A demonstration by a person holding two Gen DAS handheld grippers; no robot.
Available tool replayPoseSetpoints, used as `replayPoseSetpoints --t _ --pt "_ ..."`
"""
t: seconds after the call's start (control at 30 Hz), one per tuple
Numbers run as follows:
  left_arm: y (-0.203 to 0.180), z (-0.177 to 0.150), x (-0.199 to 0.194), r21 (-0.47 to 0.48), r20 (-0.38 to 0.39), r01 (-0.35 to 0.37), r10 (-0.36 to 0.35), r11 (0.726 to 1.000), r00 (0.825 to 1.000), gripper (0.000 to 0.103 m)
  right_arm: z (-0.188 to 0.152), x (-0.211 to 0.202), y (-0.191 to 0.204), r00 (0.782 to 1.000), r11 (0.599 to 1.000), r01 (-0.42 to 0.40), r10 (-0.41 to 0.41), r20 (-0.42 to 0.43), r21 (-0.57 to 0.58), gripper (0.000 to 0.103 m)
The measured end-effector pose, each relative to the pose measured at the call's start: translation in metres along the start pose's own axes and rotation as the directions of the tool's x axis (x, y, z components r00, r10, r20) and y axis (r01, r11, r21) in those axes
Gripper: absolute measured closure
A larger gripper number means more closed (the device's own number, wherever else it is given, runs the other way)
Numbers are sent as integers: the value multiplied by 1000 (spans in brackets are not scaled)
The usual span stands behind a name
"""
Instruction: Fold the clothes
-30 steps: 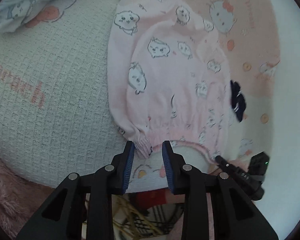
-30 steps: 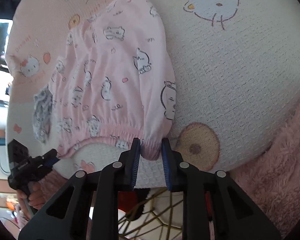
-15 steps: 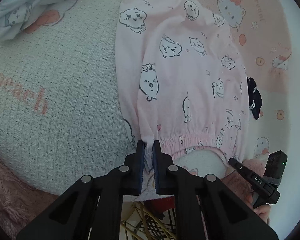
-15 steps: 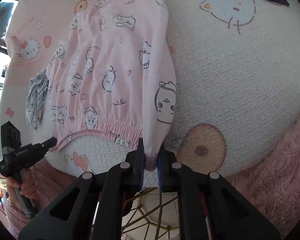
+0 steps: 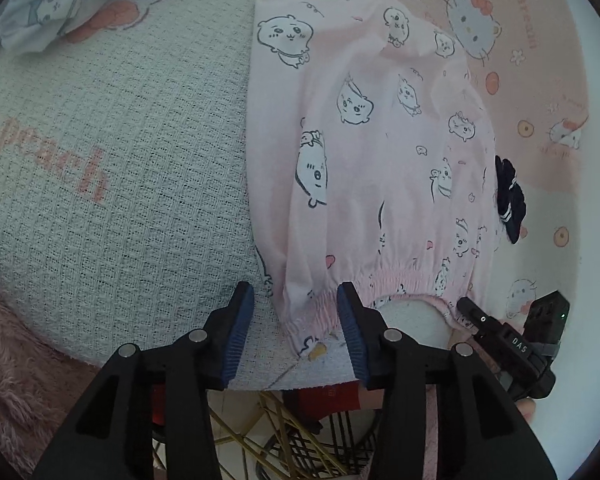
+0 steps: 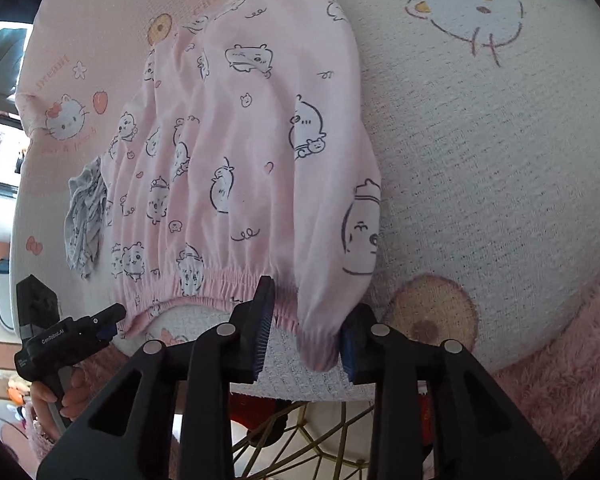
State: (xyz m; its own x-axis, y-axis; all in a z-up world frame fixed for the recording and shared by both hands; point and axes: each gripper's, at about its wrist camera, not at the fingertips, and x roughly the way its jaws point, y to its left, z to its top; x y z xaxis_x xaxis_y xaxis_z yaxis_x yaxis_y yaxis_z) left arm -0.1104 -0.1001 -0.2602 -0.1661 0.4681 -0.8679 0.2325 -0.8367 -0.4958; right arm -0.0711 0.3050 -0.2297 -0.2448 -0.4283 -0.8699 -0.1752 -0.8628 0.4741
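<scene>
Left wrist: gripper (image 5: 296, 332) now off hem (image 5: 396, 276)

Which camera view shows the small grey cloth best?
The right wrist view: the grey cloth lies crumpled at the left edge of the pink garment, lit and unhidden. The left wrist view shows only a dark crumpled thing there, too dim to confirm.

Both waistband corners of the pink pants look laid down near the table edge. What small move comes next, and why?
Probably back both off the hem. The left hand-held gripper and right hand-held gripper are both opening, pads off the cloth, though a waistband corner lies between each pair. The pink pants lie doubled on the towel, so lift clear before regrasping for another fold.
</scene>
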Motion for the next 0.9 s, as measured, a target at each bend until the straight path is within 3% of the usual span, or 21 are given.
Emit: replayPoseSetpoints --t 0.03,0.07,0.17,0.3,0.43,0.5,0.57,0.63,0.7,0.77,0.83,0.9 --pt "-4 -1 3 12 -4 4 -4 1000 1000 91 0 2 -2 999 999 -34 34 -12 14 88" --pt "-5 -1 6 2 -18 30 -30 1000 999 94 0 4 -3 997 997 -67 68 -24 29 96" --pt "-9 -5 0 -11 -17 110 -110 994 994 94 -3 -5 0 987 986 -159 159 -5 49 96" --pt "-24 -16 -65 32 69 284 -286 958 956 94 -6 -81 15 962 969 -248 247 115 -7 96" --pt "-53 -25 -135 177 145 345 -371 922 917 94 -1 -146 65 924 950 -282 307 228 -136 96" --pt "-62 -23 -150 206 164 345 -380 916 910 94 1 -175 75 905 940 -285 329 270 -189 96" --pt "-70 -12 -144 228 164 322 -362 919 918 94 12 -167 86 919 950 -238 287 268 -202 96" --pt "-75 16 -115 214 130 259 -290 942 948 94 40 -140 85 956 968 -157 199 216 -195 96" --pt "-77 57 -92 179 85 197 -214 964 973 94 74 -111 89 977 977 -81 117 179 -199 96" --pt "-99 94 -99 195 112 191 -215 962 970 94 117 -106 103 983 977 -38 74 170 -210 96" --pt "-130 123 -140 250 210 194 -249 949 945 94 152 -138 129 967 971 -67 120 225 -232 96" --pt "-166 138 -201 335 312 215 -323 918 894 94 173 -191 159 930 953 -91 185 318 -287 96"
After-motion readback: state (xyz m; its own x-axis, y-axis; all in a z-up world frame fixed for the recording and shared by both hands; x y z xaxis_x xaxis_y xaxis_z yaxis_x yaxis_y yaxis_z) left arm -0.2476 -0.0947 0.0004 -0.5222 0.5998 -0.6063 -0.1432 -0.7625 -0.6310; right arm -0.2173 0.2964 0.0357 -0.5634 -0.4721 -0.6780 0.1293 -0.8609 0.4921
